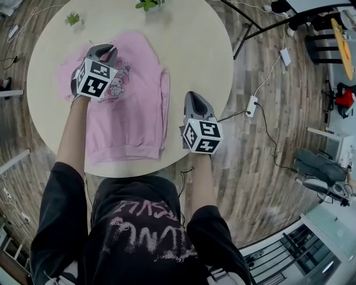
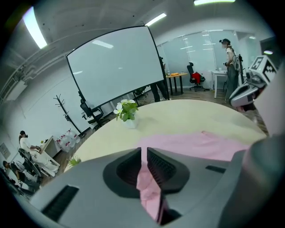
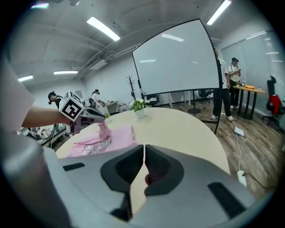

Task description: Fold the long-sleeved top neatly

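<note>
A pink long-sleeved top with a cartoon print lies flat on the round cream table, hem toward me. Its right sleeve is folded in along the right side. My left gripper hovers over the upper left of the top, shut on a bunch of its pink fabric, which is pinched between the jaws and lifted a little off the cloth. My right gripper sits over bare table just right of the top, near the table's edge. It is shut, with no cloth between its tips.
Two small potted plants stand at the table's far edge. A power strip and cables lie on the wood floor to the right. A projection screen, chairs and people stand beyond the table.
</note>
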`<action>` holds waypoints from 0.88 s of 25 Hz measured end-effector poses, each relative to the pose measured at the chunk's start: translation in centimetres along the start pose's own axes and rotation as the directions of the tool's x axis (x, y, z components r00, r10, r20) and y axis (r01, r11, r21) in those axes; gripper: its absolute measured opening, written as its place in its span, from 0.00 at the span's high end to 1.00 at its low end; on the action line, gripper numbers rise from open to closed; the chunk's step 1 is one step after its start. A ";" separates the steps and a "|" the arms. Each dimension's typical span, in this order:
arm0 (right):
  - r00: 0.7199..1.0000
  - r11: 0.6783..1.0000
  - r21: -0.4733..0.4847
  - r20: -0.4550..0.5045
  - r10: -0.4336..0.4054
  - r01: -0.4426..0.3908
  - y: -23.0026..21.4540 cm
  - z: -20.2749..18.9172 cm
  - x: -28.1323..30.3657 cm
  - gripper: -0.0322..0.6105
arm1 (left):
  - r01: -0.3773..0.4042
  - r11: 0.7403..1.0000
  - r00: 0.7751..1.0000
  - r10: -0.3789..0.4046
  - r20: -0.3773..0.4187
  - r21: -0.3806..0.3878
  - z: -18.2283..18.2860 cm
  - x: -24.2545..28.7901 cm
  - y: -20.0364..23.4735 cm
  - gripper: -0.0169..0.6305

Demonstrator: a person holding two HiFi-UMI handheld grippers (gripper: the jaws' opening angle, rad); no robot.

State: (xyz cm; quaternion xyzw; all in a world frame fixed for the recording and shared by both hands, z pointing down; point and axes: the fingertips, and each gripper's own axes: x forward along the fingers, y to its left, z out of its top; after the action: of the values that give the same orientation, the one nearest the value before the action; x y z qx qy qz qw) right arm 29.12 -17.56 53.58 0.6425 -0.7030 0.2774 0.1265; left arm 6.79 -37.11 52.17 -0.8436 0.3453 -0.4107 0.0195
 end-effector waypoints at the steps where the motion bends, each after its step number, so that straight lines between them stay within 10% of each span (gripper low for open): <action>1: 1.000 1.000 0.002 -0.003 0.000 0.000 -0.2 -0.2 0.0 0.92 | 0.013 1.000 1.000 -0.013 0.004 -0.010 0.1 0.4 -0.5 0.89; 11: 0.997 0.998 0.016 -0.044 0.055 -0.054 0.9 -2.1 0.2 0.84 | 0.050 0.999 0.999 -0.050 -0.015 -0.023 -1.2 0.5 -1.9 0.79; 22: 0.966 0.991 -0.007 -0.222 0.128 -0.133 5.4 -9.2 -1.0 0.74 | 0.087 0.991 0.996 -0.089 -0.013 -0.102 -6.0 -3.4 -4.5 0.95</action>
State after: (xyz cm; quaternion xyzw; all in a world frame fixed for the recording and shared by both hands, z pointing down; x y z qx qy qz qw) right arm 22.36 -11.55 59.31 0.5584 -0.7284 0.3473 0.1924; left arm 3.66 -30.19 55.23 -0.8543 0.3282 -0.4005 -0.0447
